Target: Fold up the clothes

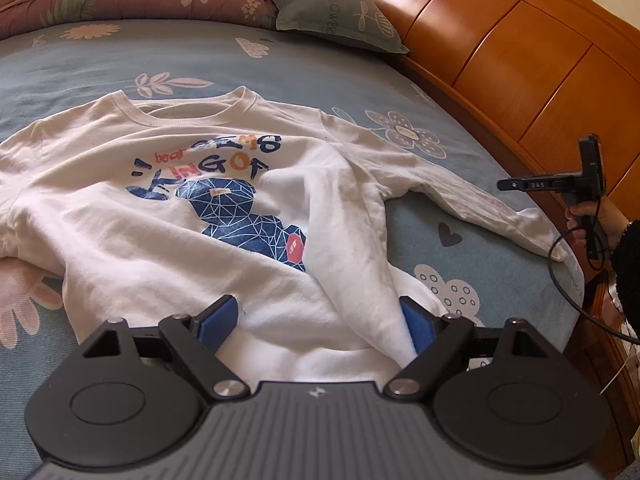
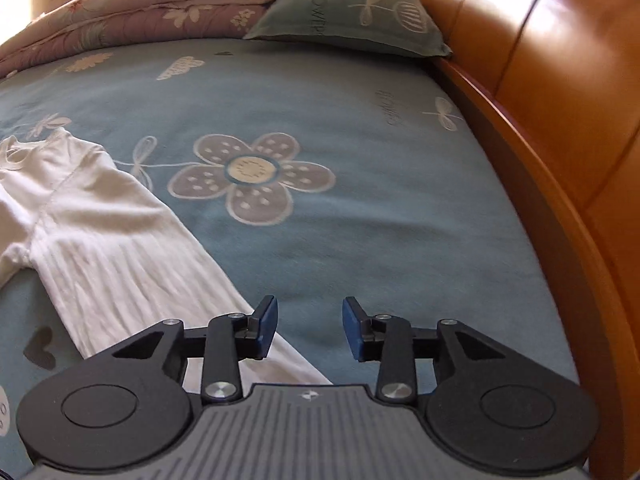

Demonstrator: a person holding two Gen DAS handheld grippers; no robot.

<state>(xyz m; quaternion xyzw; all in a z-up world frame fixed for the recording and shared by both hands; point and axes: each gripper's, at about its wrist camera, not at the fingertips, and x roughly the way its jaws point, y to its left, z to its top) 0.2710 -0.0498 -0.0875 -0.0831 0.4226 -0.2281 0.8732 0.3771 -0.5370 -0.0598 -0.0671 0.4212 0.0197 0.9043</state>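
Left wrist view is showing a big bed with a blue flowered sheet (image 1: 280,68), and a shiny orange wooden headboard (image 1: 520,52) is running along its right side. A folded pink flowered quilt (image 1: 120,4) is lying at the far end, and a green-grey pillow (image 1: 340,16) is leaning just beside it. A white long-sleeved sweatshirt with a blue bear print (image 1: 160,208) is lying front-up in the middle of the sheet, with its neck pointing to the far end. Part of its right side is flopping over the front in a fold. One white sleeve (image 1: 480,204) is stretching out toward the bed's right edge. The left gripper (image 1: 320,320) is sitting over the bottom hem with its blue pads spread wide, and cloth is lying between them, but nothing is being squeezed. The right gripper (image 2: 309,328) is partly open and holding nothing, with its left pad just over the sleeve end. A hand (image 1: 596,220) is holding it.
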